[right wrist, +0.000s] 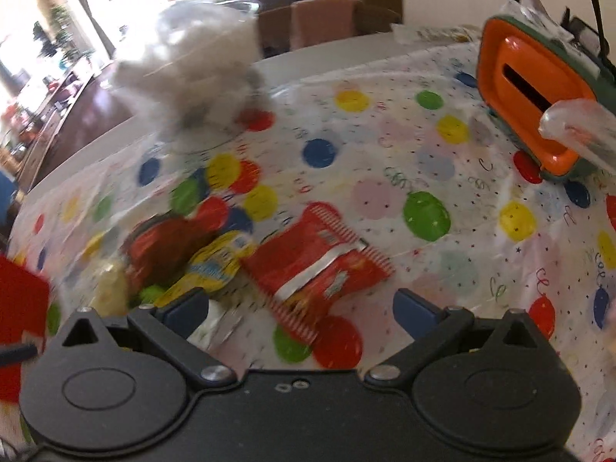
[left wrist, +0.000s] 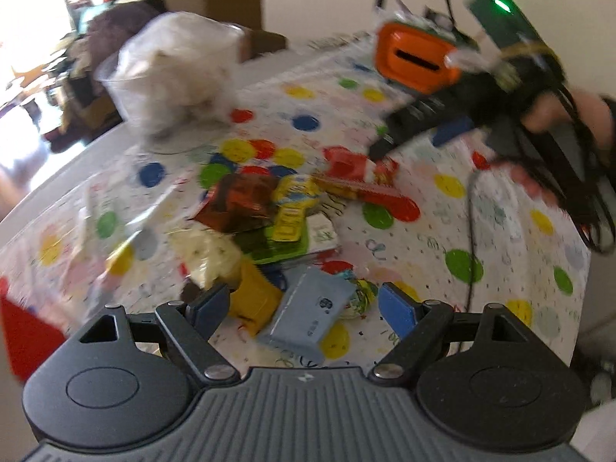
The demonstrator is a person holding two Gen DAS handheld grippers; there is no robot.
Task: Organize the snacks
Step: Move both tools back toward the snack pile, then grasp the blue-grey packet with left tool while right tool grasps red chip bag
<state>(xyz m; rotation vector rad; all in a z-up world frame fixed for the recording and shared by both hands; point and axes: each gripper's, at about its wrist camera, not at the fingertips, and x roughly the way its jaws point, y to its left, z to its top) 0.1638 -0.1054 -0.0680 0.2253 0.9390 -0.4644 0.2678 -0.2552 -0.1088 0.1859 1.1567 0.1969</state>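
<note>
A pile of snack packets lies on the polka-dot tablecloth (left wrist: 423, 231). In the left wrist view my left gripper (left wrist: 304, 308) is open above a grey-blue packet (left wrist: 304, 317) and a yellow packet (left wrist: 254, 300). A brown packet (left wrist: 238, 200) and a yellow sachet (left wrist: 292, 208) lie farther back. My right gripper (left wrist: 379, 154) reaches in from the right over a red packet (left wrist: 346, 161). In the right wrist view my right gripper (right wrist: 304, 308) is open and empty just above that red packet (right wrist: 315, 265).
A clear plastic container (left wrist: 173, 73) with white contents stands at the back left. An orange and green box with a slot (left wrist: 415, 57) stands at the back right; it also shows in the right wrist view (right wrist: 527, 92). A red object (left wrist: 27, 331) sits at the left edge.
</note>
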